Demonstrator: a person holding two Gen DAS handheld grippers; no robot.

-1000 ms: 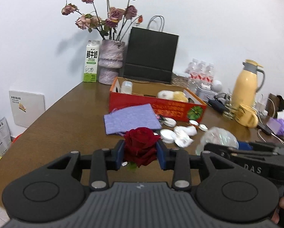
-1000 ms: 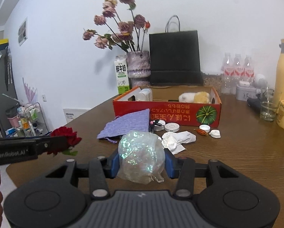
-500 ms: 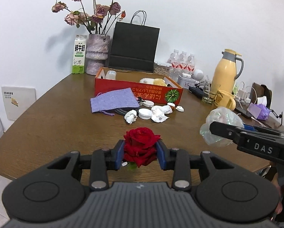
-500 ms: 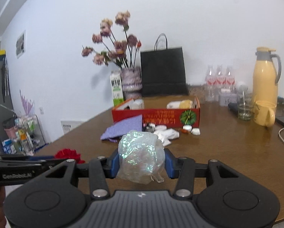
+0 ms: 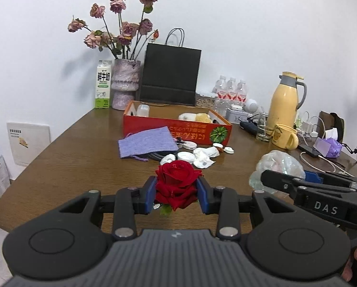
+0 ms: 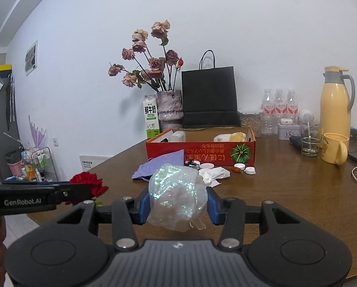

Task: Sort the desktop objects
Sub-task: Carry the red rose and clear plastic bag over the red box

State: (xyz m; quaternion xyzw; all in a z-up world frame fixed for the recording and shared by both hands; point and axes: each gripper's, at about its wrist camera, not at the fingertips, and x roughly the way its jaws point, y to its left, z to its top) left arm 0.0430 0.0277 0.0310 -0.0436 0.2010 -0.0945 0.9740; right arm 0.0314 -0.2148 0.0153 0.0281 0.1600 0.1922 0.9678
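At the near edge of the brown wooden table [image 5: 66, 167], the left gripper [image 5: 177, 195] is clamped on a red rose [image 5: 177, 184], its blue pads pressing the bloom from both sides, held above the tabletop. Beside it, to the right in the left wrist view, the right gripper [image 6: 177, 203] is closed on a crumpled ball of iridescent clear film [image 6: 177, 196], likewise clear of the table. Farther in, a red cardboard box [image 5: 178, 131] with a pumpkin picture on its front stands open, with a small white bottle and a white and yellow soft thing inside. Just in front of the box lie a lilac cloth pouch [image 5: 146, 144], several white round lids [image 5: 185, 156] and a crumpled white tissue [image 5: 204, 157]. Behind the box, against the wall, stand a milk carton [image 5: 103, 87], a vase of dried roses [image 5: 126, 83] and a black paper bag [image 5: 170, 74]. To the right are water bottles, a yellow thermos jug [image 5: 284, 100], a yellow mug [image 5: 284, 136] and a drinking glass.
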